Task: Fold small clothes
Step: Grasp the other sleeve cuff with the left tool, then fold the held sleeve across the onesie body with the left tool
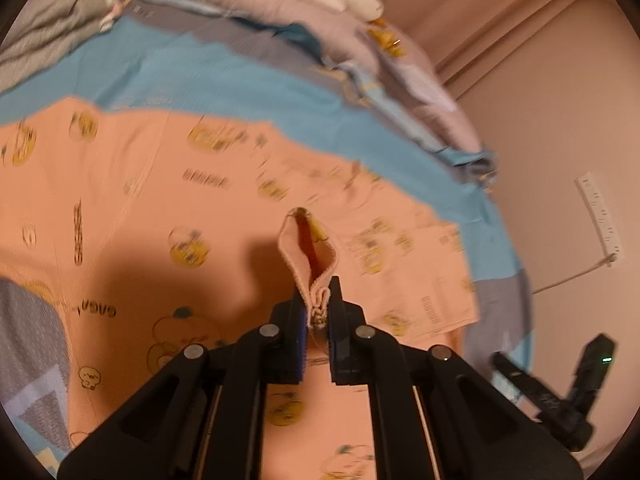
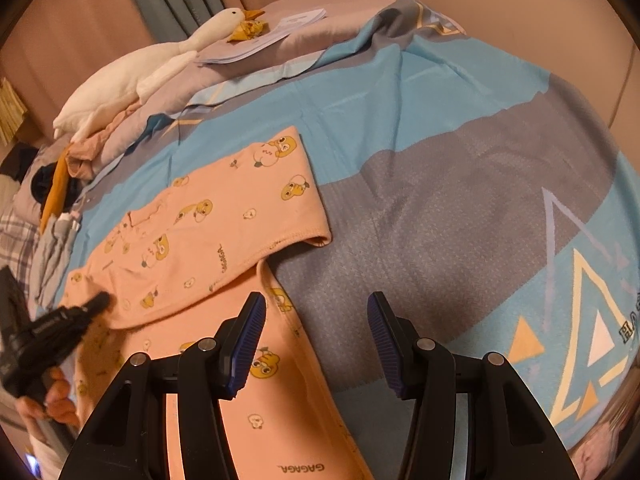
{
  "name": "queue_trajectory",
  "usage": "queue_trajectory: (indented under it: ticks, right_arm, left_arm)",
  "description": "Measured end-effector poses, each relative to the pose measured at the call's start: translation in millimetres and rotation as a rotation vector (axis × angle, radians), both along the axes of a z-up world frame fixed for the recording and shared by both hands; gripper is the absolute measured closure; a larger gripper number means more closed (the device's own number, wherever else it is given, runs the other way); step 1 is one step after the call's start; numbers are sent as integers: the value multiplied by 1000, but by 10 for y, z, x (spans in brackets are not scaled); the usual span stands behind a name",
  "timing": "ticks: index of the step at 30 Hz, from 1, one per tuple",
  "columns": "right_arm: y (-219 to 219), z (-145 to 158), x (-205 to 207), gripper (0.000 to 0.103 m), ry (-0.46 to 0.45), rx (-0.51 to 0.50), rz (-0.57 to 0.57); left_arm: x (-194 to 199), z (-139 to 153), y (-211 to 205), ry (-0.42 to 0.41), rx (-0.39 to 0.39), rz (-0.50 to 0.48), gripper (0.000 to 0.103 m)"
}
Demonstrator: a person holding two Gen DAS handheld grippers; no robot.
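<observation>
A peach garment (image 1: 160,200) printed with yellow ducks lies spread on the blue and grey bedsheet (image 1: 200,68). My left gripper (image 1: 318,312) is shut on a bunched hem fold (image 1: 308,248) of this garment, which stands up in a loop beyond the fingertips. In the right wrist view the same garment (image 2: 208,240) lies partly folded. My left gripper (image 2: 96,304) meets its near left edge, with a person's hand (image 2: 56,396) behind it. My right gripper (image 2: 316,312) stands open above the sheet, just right of the garment's near part, nothing between its fingers.
A white plush goose (image 2: 160,64) and papers (image 2: 260,36) rest on the pillows at the bed's far end. A heap of other clothes (image 2: 60,200) sits at the left. A power strip (image 1: 600,216) hangs on the wall beyond the bed's edge.
</observation>
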State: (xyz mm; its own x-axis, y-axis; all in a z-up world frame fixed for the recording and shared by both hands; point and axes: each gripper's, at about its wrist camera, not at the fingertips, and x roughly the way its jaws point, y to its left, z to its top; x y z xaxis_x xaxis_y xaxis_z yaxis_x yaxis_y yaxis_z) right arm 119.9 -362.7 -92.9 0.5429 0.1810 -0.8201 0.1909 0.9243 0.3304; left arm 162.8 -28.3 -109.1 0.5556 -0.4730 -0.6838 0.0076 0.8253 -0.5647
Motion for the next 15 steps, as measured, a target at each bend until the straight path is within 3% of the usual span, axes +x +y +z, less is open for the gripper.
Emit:
queue_trajectory:
  ticks: [8, 15]
  right_arm:
    - [22, -13, 27, 51, -2, 17, 10]
    - [104, -3, 126, 51, -12, 37, 44]
  left_arm:
    - [-37, 638, 95, -137, 15, 6, 96]
    - [-92, 834, 324, -180, 49, 64, 96]
